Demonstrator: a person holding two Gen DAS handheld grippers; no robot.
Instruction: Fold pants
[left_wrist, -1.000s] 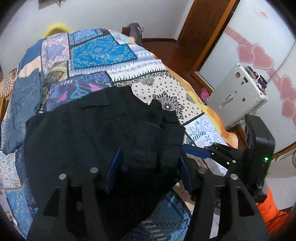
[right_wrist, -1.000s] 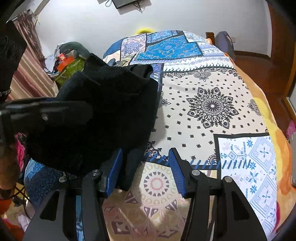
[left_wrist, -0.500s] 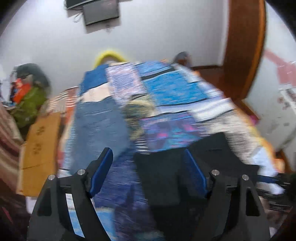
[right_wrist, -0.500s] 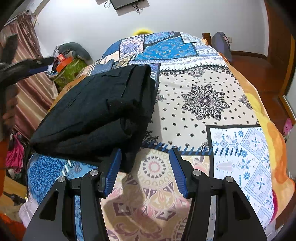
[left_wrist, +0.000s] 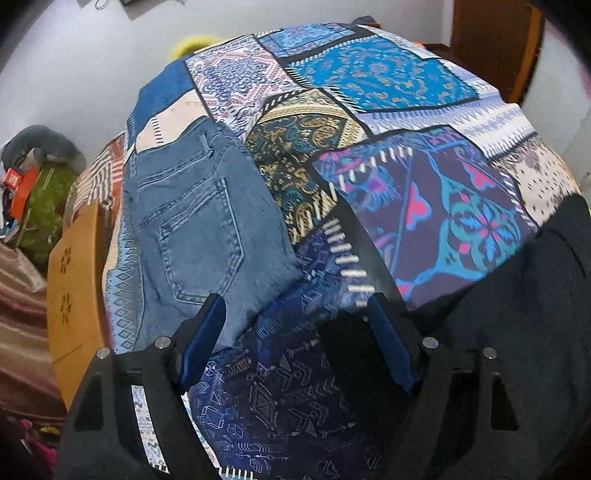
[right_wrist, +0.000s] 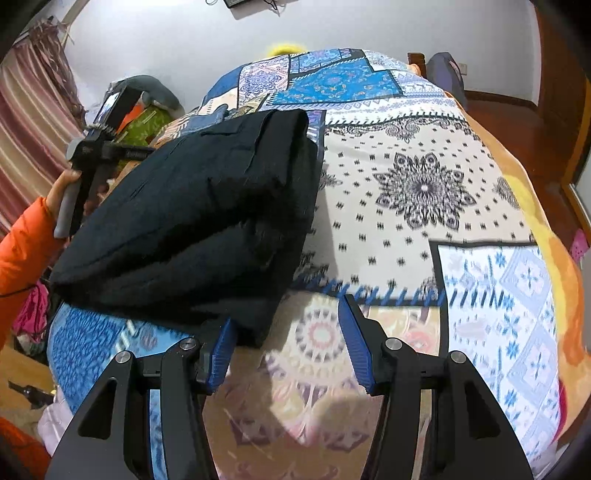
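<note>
The black pants (right_wrist: 199, 221) lie folded in a thick bundle on the patterned bedspread (right_wrist: 424, 177). In the left wrist view they fill the lower right (left_wrist: 517, 314). My right gripper (right_wrist: 286, 332) is open and empty, just in front of the bundle's near right corner. My left gripper (left_wrist: 295, 332) is open and empty, above the bedspread (left_wrist: 369, 74) at the left of the black pants, its right finger near their edge. The left gripper's body also shows in the right wrist view (right_wrist: 96, 147), held by a hand in an orange sleeve.
Folded blue jeans (left_wrist: 199, 229) lie on the bed's left side. A wooden board (left_wrist: 74, 280) stands beside the bed, with bags and clutter (left_wrist: 40, 184) behind it. A striped curtain (right_wrist: 29, 122) hangs at left. Wooden floor (right_wrist: 517, 125) lies to the right.
My left gripper let go of the black pants and swung left, away from them. The pants dropped flat into a folded bundle. My right gripper stayed open and barely moved.
</note>
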